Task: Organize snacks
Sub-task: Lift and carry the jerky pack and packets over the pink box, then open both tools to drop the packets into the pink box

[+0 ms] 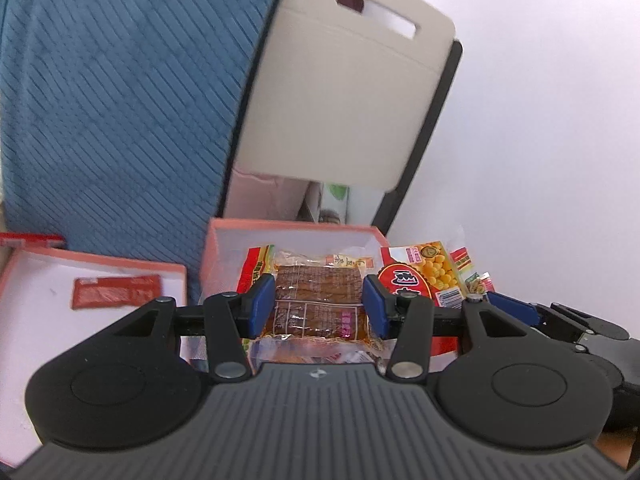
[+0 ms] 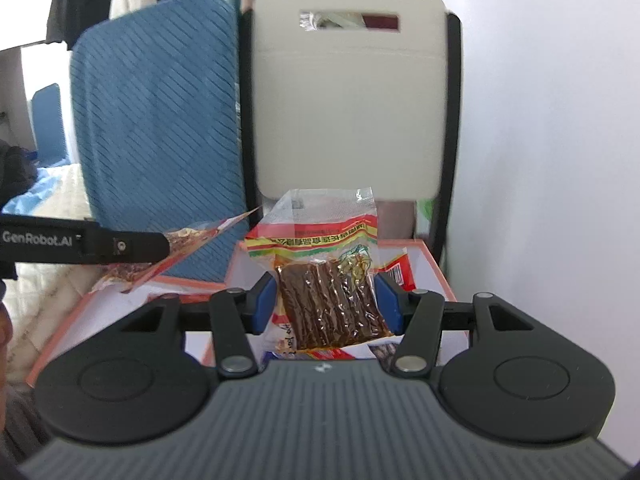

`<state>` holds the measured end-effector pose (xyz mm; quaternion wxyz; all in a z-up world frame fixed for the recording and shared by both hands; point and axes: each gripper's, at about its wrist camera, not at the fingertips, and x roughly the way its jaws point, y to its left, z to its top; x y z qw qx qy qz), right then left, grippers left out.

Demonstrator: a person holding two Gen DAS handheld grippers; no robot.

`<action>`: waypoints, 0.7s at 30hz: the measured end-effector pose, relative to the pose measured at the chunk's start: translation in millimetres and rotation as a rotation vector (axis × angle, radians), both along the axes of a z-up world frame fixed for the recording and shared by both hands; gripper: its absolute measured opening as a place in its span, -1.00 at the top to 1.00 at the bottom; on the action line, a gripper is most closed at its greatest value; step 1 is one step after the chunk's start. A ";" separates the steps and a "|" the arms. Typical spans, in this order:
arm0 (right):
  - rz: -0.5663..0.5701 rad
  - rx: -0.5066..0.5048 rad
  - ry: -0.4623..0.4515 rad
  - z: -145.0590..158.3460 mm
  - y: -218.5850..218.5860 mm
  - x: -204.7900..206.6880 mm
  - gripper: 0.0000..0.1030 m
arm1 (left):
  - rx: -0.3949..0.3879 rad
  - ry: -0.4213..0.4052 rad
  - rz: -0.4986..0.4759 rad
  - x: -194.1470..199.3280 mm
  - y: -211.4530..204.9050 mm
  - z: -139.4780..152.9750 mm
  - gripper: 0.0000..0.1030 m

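Left wrist view first: the left gripper (image 1: 319,306) sits at centre frame, its blue pads (image 1: 261,305) pinched onto both edges of a brown snack packet (image 1: 318,302), a glossy clear wrapper with dark ribbed strips inside. The packet is held above an orange-rimmed white box (image 1: 294,226), where more packets lie, including a red and yellow packet (image 1: 422,276) printed with round yellow pieces at centre right. At lower left a second orange-rimmed tray (image 1: 16,280) holds a flat red sachet (image 1: 116,290) on its white floor. The right gripper's blue tip pokes in at the right edge. Behind it all, a blue ribbed cushion (image 1: 120,100) fills the upper left, a cream chair back (image 1: 340,92) with a slot handle stands at top centre, and a plain white wall (image 1: 540,120) covers the right.

Over to the right wrist view: the right gripper (image 2: 326,304) is at centre frame, jaws closed on a dark snack packet (image 2: 330,304), tilted, its crinkled clear top with a red and yellow band standing up. Below it is the same white box (image 2: 434,264). From the left edge the left gripper's black finger (image 2: 100,246) reaches in, gripping its packet edge-on. Clothes hang at the top, blurred.
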<state>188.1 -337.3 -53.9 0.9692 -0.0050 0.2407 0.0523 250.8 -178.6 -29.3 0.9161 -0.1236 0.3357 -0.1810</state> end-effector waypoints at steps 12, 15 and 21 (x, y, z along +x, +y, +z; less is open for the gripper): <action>-0.042 0.023 0.113 -49.1 -23.0 21.8 -0.09 | 0.019 0.108 -0.055 23.2 -32.9 -50.3 -0.06; -0.052 0.029 0.137 -60.1 -25.8 28.9 -0.09 | 0.027 0.131 -0.064 29.1 -38.5 -61.4 -0.06; -0.073 0.037 0.181 -79.1 -29.8 48.3 -0.10 | 0.039 0.162 -0.078 36.6 -44.2 -76.7 -0.06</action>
